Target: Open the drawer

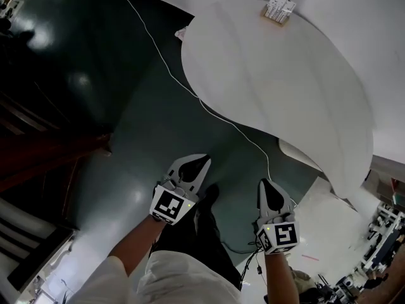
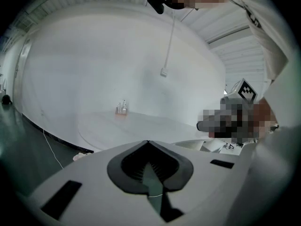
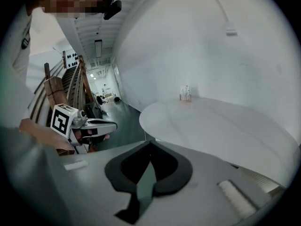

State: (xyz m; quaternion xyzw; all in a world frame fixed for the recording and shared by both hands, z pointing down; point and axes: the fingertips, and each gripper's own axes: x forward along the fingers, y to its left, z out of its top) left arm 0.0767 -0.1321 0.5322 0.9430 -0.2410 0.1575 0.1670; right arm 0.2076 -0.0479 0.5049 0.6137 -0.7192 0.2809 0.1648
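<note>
No drawer could be identified in any view. The only candidate was a small unit point(image 1: 279, 9) on the white table point(image 1: 272, 94), at the upper right of the head view and near the table's far edge. In both gripper views it appeared as a pale, partly clear object with an orange base, too small to show a front or a pull.

The left gripper point(image 1: 201, 162) and right gripper point(image 1: 264, 183) were at the lower centre of the head view, over the dark floor point(image 1: 139, 125) and well apart from the table. Each gripper view showed its jaws closed tip to tip with nothing between them. A thin white cable point(image 1: 190, 90) ran across the floor beside the table.

Assessment: if the unit holds the drawer, it is probably light, rigid plastic and liable to slide or tip on the smooth top when pulled. One gripper should brace the casing while the other pinches the drawer's front lip or knob and draws it straight out, gently. A closer view is needed to confirm the grip point.
</note>
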